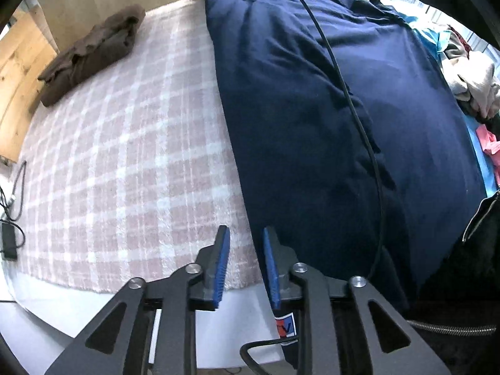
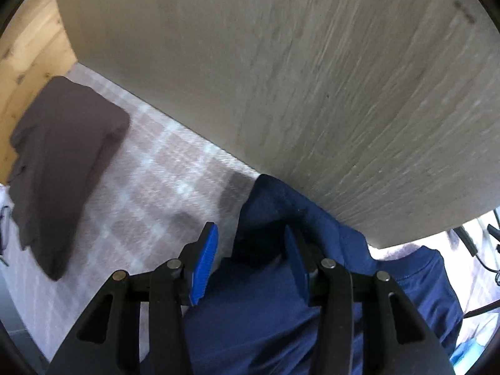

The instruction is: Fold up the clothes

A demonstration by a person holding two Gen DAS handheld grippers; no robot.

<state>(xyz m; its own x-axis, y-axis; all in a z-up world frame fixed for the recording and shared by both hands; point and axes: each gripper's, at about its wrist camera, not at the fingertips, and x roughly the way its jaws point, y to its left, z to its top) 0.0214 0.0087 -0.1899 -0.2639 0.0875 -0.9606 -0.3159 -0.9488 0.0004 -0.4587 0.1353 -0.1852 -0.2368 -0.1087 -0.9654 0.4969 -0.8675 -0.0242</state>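
Between the blue-padded fingers of the left gripper (image 1: pixel 243 234) lies only the near edge of the navy garment (image 1: pixel 328 109), at the seam where cloth meets the pink plaid blanket (image 1: pixel 125 156); the jaws stand a little apart with nothing pinched, the right-hand pad resting against or just above the navy hem. At the far end of the same garment, the right gripper (image 2: pixel 250 243) is spread wider, and a bunched fold of navy cloth rises between its pads; whether either pad presses on it I cannot tell, but the jaws are not closed on it.

Outward from there, the navy garment runs as one long band down the right side of the blanket, its left edge fairly straight, its surface creased. It appears already doubled lengthwise, though the pictures do not settle how many layers it has. A black cable (image 1: pixel 343 93) trails across it.

Well apart, at the blanket's far left corner, a brown garment (image 1: pixel 90 53) lies as a compact, roughly folded bundle. Beyond the navy piece, a loose heap of mixed clothes (image 1: pixel 468 78) sits crumpled. By my judgement, one piece lies folded, the navy one is partway, and the heap remains.
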